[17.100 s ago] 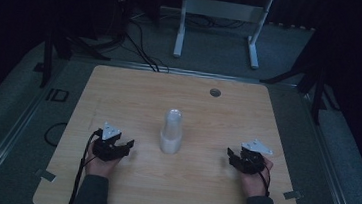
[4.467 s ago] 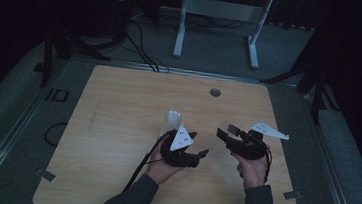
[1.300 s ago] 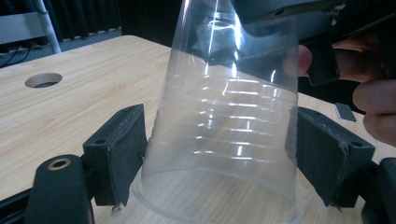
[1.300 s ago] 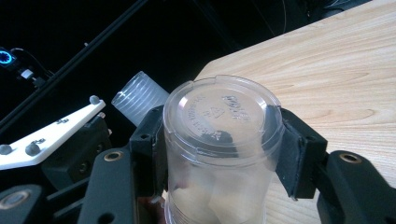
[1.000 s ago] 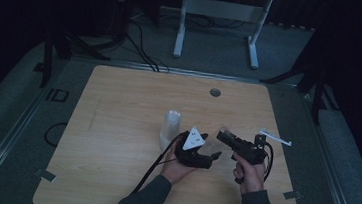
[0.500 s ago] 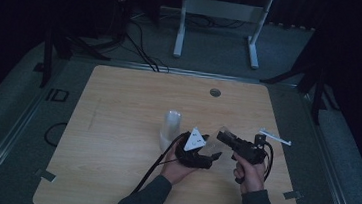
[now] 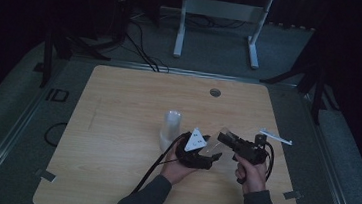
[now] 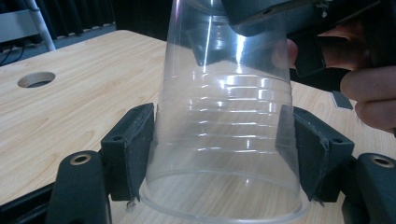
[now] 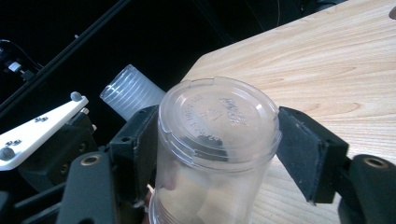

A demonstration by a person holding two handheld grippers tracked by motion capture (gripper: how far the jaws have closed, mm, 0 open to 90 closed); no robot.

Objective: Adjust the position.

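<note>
My left gripper [image 7: 212,158] is clamped on a clear plastic cup [image 8: 224,140], jaws pressing its ribbed wall on both sides near the rim. Same cup [image 7: 213,144] in the high view sits between my two grippers, lifted over the tabletop [image 7: 116,126], right of middle and toward the near edge. My right gripper [image 7: 224,136] grips the same cup at its closed bottom end; in the right gripper view the cup's embossed base [image 9: 219,121] faces the camera with both jaws tight against the sides just below it. In the left gripper view my right gripper [image 8: 280,14] shows through and above the cup, with fingers [image 8: 373,93] of my right hand beside it. A stack of clear cups [image 7: 170,128] stands upright on the tabletop just left of my left gripper, near the middle. That stack [image 9: 130,91] appears in the right gripper view past the left jaw. A round cable hole [image 7: 215,92] sits near the far edge. My left hand [image 7: 177,167] and right hand [image 7: 250,171] come in from the near edge.
</note>
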